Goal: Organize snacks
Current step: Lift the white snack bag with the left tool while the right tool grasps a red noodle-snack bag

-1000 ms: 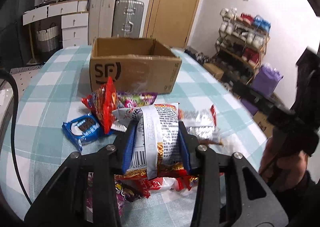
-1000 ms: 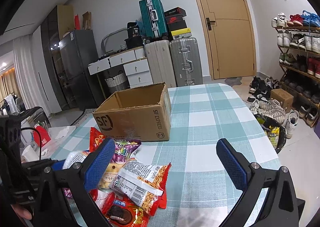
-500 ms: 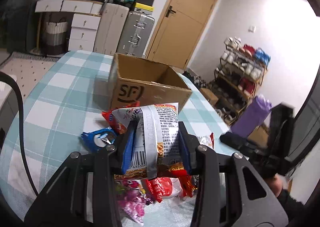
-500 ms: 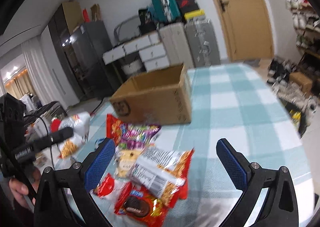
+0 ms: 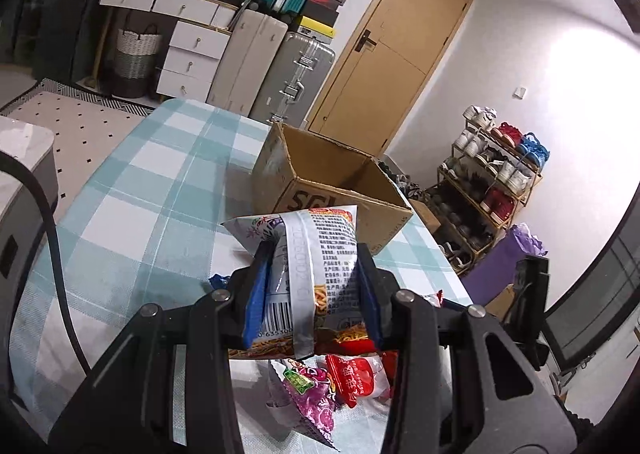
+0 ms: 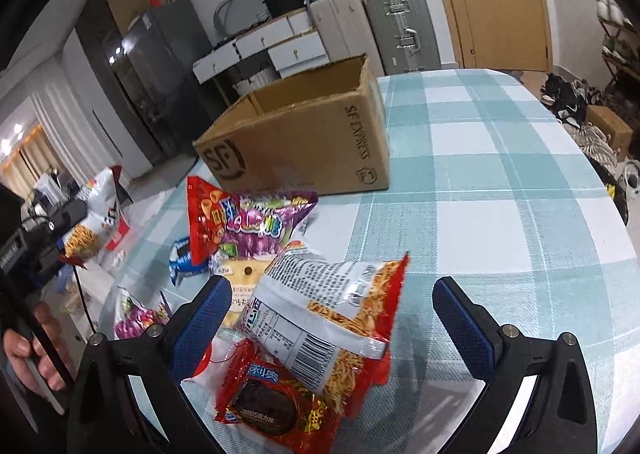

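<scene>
Checked teal-and-white cloth covered the table (image 6: 500, 182), which stood in a room lined with suitcases, drawers and a shoe rack. An open cardboard box (image 6: 304, 142) sat toward the far side of that table with its flaps out of the way and its mouth up, apparently so snacks could be dropped straight in. The left gripper (image 5: 310, 286) was clamped across the middle of a noodle-snack bag (image 5: 310, 254), its blue pads pressing the crinkled sides inward, and the bag was held clear of the cloth, upright, in line with the near corner of the box; that grip around the waist probably kept the light, puffy packet from slipping or swinging. Below it lay a loose heap of other packets, among them a purple candy bag (image 5: 310, 394). The right gripper (image 6: 332, 318) hung above the pile with its jaws spread wide and nothing between them, framing a second noodle bag (image 6: 328, 318) that rested on a red chocolate-pie packet (image 6: 272, 402). Judging by that framing, it was probably the right gripper's target. Nothing could be seen inside the box from either view.
</scene>
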{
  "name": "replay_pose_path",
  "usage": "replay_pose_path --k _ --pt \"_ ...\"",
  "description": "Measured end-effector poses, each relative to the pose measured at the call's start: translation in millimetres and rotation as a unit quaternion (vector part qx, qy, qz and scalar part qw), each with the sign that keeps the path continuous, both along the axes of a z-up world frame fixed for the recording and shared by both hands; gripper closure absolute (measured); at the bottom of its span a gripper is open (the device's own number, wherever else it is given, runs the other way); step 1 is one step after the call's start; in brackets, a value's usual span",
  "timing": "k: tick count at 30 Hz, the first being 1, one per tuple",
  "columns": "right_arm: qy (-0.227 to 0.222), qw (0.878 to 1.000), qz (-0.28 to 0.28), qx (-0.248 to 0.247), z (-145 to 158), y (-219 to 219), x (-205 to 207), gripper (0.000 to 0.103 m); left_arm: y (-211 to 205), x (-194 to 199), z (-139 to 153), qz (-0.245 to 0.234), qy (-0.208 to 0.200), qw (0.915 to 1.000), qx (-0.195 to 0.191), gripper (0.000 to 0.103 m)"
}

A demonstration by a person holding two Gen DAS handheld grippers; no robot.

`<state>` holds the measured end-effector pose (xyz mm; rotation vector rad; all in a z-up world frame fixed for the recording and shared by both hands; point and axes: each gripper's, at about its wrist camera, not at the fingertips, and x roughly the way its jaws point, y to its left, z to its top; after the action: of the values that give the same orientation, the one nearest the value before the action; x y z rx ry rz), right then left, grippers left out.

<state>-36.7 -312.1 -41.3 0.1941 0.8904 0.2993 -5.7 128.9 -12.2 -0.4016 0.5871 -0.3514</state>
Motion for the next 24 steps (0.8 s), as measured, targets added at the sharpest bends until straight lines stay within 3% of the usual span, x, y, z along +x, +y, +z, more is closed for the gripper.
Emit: replay_pose_path --k 3,7,12,17,20,24 --pt "-0.003 1.0 0.009 -0.019 -1.7 8.3 0.9 0.002 -4.8 1.2 -0.5 -0.011 -0.003 0.9999 0.002 0.066" --pt "0.01 0.999 0.013 -0.028 -7.5 12.2 4.0 0.022 -10.3 -2.0 0.7 -0.024 -0.005 0.9997 0.006 0.066" --pt "0.014 1.0 0.014 -0.015 -9.0 10.4 4.4 0.03 -21.9 -4.7 1.5 -0.026 -0.005 0.9996 0.007 0.066" --pt "-0.007 1.0 0.018 -0.005 -0.9 8.3 -1.3 0.048 -24.2 -2.4 -1.6 -0.026 -0.001 0.9996 0.007 0.066" --pt "-0.02 0.999 0.024 0.044 6.0 0.1 -5.6 0.066 -25.9 -2.0 -4.8 -0.023 0.0 0.9997 0.01 0.066" --pt "-0.018 0.999 0.023 0.045 6.7 -0.9 -6.3 0.068 -27.4 -1.3 -7.7 -0.02 0.004 0.9997 0.013 0.066"
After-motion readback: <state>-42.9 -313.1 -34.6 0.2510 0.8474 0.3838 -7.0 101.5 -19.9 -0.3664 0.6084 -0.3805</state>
